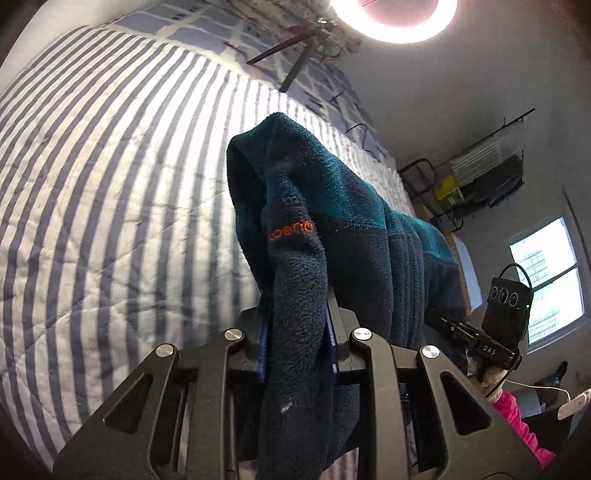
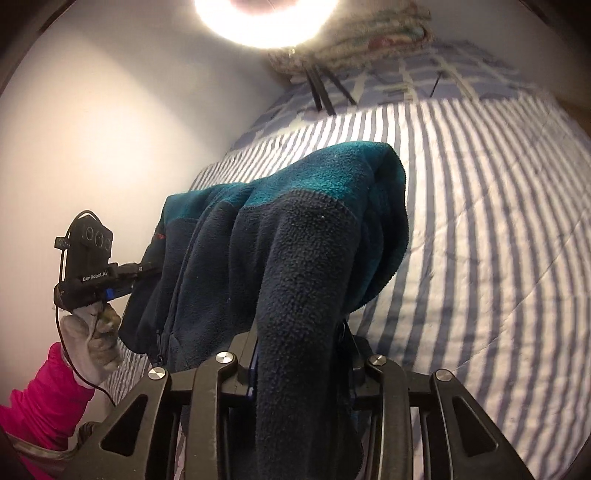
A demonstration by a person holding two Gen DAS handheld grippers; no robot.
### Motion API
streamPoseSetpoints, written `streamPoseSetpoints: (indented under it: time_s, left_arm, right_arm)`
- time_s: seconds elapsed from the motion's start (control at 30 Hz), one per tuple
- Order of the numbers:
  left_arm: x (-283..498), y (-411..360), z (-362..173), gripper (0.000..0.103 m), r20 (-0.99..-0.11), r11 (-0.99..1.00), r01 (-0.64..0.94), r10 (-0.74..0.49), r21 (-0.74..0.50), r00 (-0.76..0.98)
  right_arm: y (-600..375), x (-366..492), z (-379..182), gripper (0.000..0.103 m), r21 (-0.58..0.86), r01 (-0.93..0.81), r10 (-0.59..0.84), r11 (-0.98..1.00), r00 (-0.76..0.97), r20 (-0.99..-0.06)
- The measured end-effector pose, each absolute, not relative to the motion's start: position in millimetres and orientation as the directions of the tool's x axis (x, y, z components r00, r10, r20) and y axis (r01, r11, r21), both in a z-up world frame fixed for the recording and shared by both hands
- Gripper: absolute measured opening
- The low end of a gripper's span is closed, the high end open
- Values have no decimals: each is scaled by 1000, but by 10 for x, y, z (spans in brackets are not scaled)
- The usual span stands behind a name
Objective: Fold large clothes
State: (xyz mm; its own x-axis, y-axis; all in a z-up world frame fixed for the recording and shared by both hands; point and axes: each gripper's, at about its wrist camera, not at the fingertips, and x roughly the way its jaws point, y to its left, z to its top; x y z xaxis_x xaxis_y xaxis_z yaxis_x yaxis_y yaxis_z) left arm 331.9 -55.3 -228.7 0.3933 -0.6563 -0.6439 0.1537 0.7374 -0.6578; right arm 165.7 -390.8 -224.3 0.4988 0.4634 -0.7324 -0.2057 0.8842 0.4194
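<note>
Left wrist view shows the left gripper [image 1: 295, 332] clamped narrowly on a thick fold of the teal and navy fleece jacket [image 1: 332, 206], which hangs above the striped quilt [image 1: 110, 184] on the bed. Right wrist view shows the right gripper [image 2: 301, 354] pinching another bunch of the same jacket [image 2: 295, 221] over the quilt [image 2: 480, 221]. A gloved hand [image 2: 92, 343] in a pink sleeve [image 2: 40, 402] holds the left gripper's handle beside the jacket.

Ring light's blowing out the top of both your views

You've got glare from the ring lamp [image 1: 393, 16] washing out the striped quilt [image 1: 110, 184]; the window [image 1: 546, 280] is overexposed, corners vignette black, stripes bow at the edges, and the right view's slightly soft.
</note>
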Motion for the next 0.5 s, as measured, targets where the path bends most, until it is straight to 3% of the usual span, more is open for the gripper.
streamPoseSetpoints:
  time_s: [0.5]
  left_arm:
    - [4362,-1910,-1984,22,-564,667,309,-742,-678,364]
  right_arm:
    - [-4953,2025,-1426,33,231,-107,244,967,647,-722]
